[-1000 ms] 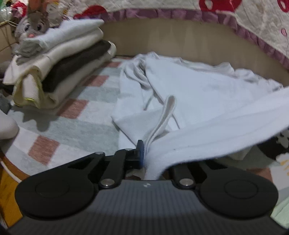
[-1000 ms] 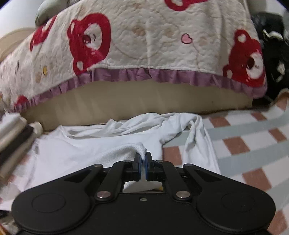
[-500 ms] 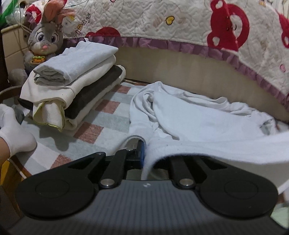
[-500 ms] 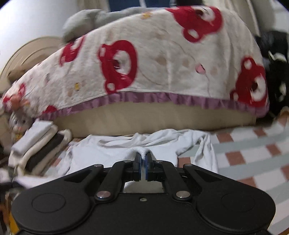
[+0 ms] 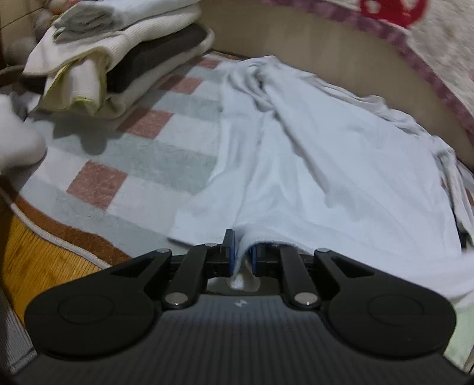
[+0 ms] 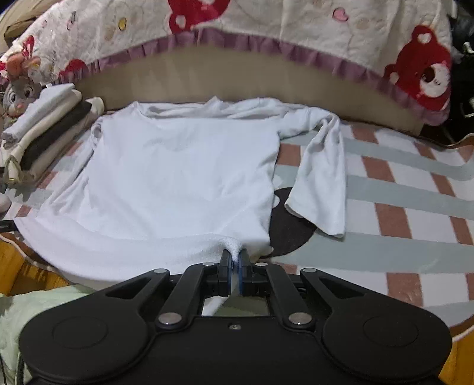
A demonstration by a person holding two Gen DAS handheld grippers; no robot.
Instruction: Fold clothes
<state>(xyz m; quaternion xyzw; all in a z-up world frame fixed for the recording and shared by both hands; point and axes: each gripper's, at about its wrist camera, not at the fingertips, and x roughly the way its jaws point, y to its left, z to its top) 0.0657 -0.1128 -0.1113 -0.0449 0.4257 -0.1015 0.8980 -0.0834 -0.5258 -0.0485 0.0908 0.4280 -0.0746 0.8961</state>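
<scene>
A white long-sleeved shirt (image 6: pixel 183 165) lies spread on a checked rug (image 6: pixel 400 189) beside a bed draped in a bear-print quilt (image 6: pixel 266 20), its neck at the far side against the bed base and its hem at the near edge. Both tools grip that hem. The right tool (image 6: pixel 235 266) is all but closed, a small tuft of white cloth pinched between its blue pads at the hem's right corner. The left tool (image 5: pixel 242 251), at the left corner, has just been easing its jaws apart a little; a fold of hem sits between them, and the pads seem still to bear on it, though the grip looks slack.

The right sleeve (image 6: pixel 323 177) trails down over the rug, clear of the body; the left one is bunched near the far left shoulder. At far left a stack of folded clothes (image 6: pixel 44 130) waits, a plush rabbit (image 6: pixel 20 91) behind it.

The shirt looks light, soft and limp: it will sag between two holds, drag along the rug and crease wherever it is slack. A pinch at the corners, or at shoulder seam and hem on one side, should carry a fold over cleanly; a thin single layer may slip from loose pads.
</scene>
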